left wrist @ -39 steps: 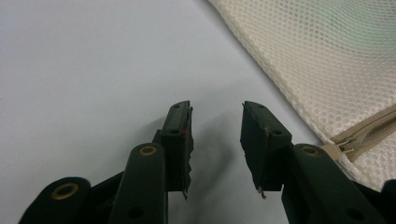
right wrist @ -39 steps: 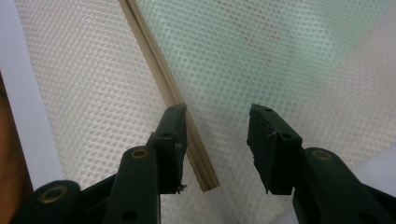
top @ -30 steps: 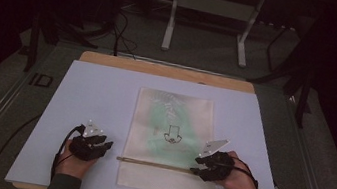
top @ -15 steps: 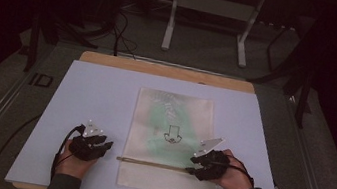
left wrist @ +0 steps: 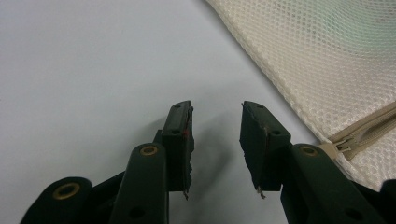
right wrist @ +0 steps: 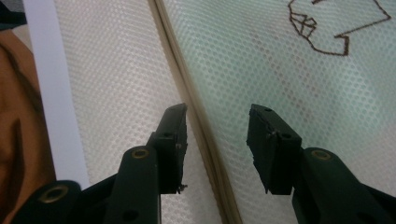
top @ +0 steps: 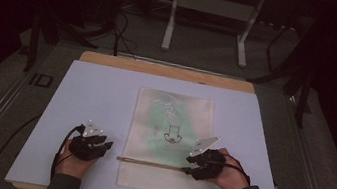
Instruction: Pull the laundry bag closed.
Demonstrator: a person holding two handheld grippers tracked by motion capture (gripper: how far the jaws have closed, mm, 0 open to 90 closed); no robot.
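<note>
A cream mesh bag (top: 169, 140) lies flat in the middle of the white mat (top: 95, 98), something pale green showing through it under a dark embroidered figure (top: 170, 136). Its zipper (top: 151, 163) runs across near the front edge. My left gripper (top: 107, 144) rests on the mat left of the bag, open and empty; in the left gripper view (left wrist: 215, 140) the zipper's end (left wrist: 359, 137) lies to its right. My right gripper (top: 188, 164) is over the zipper's right part, open; in the right gripper view (right wrist: 215, 140) the zipper line (right wrist: 196, 116) passes between the jaws, which stand apart from it.
The mat covers a wooden table (top: 170, 71) whose edge shows at the back. A metal stand (top: 209, 9) and cables (top: 116, 26) are on the dark floor behind. A bare strip of mat (right wrist: 56, 93) shows beside the bag in the right gripper view.
The right gripper has shifted slightly left along the zipper. The left gripper has not moved.
</note>
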